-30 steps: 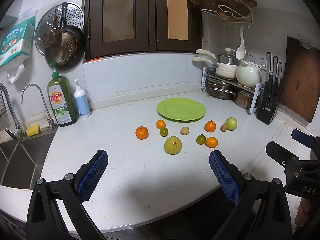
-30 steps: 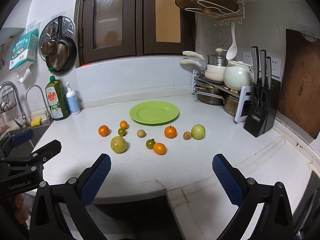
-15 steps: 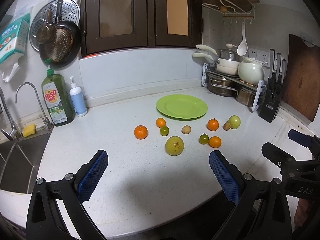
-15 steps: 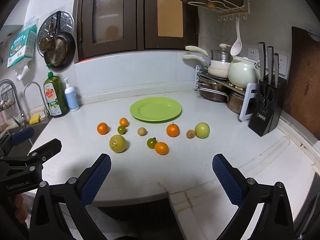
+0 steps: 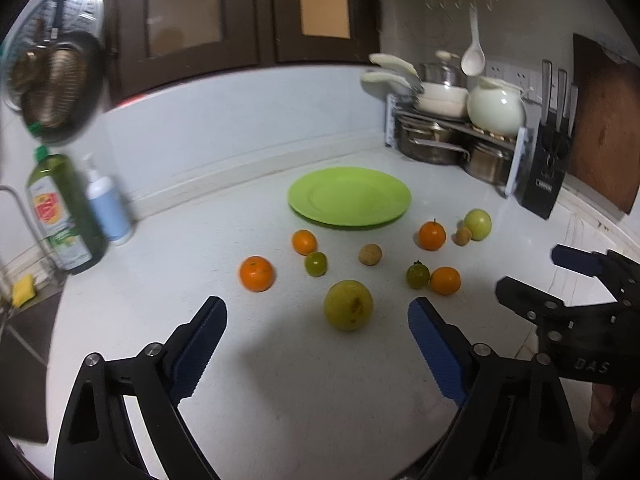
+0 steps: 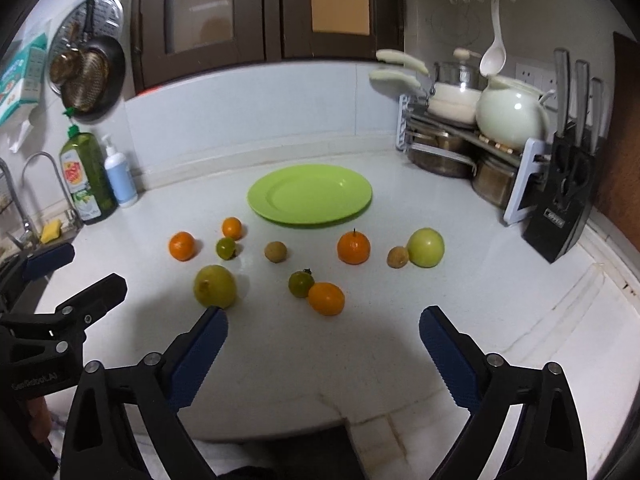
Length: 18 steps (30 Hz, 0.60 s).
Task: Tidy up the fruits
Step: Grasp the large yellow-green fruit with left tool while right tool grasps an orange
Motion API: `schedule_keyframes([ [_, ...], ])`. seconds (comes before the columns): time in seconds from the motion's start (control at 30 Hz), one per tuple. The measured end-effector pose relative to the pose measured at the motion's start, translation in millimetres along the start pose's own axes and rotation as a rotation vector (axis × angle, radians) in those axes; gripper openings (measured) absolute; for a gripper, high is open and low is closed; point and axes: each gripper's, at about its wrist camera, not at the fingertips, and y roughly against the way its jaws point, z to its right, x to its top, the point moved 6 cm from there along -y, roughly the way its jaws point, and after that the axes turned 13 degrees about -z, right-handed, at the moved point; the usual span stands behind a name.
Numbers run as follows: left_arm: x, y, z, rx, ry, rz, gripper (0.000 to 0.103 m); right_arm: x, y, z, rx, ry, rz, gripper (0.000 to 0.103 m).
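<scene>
Left wrist view: left tool (image 5: 316, 330) hovers over the front edge of the bench (image 5: 160, 264), fingers spread wide, nothing between them. Right tool (image 6: 322, 338) likewise spread and empty, low over the front edge further toward the right end.

Nearest fruit — large yellow-green fruit (image 5: 348, 305), lying straight ahead of the left tool and almost centred in its gap, slightly toward the right finger. In the right wrist view the same fruit sits off the tip of that tool's left finger, outside the gap. Judgement: left hand is the better placed for it; the fruit is roughly round, so no long axis to align to, only a short forward advance.

Just beyond, toward the right: small dark green fruit (image 5: 417, 275) touching or nearly touching an orange (image 5: 445, 280). These lie ahead of the right tool.

Mid bench: seven more small fruits, all loose, none stacked.

Farther back — green plate (image 5: 349, 202), bare, toward the back edge. No fruit on it yet; task reads as not started.

Pot rack (image 5: 456, 140) stands in the back right corner.
</scene>
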Motion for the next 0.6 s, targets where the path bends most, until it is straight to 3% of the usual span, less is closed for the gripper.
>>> schedule_keyframes([
  [0.3,9.3,-59.6,8.4,-0.091,-0.088,-0.11,0.083,6.1,-52.8,3.1,-0.022,-0.024,-0.129,0.08],
  [0.43,7.1,-78.1,12.9,-0.104,-0.072,-0.167,0.078,5.7,-68.4,4.1,-0.022,0.0,-0.172,0.077],
  [0.6,4.6,-92.3,17.1,-0.098,-0.006,-0.223,0.073,12.1,-89.0,8.3,0.042,0.062,-0.218,0.067],
])
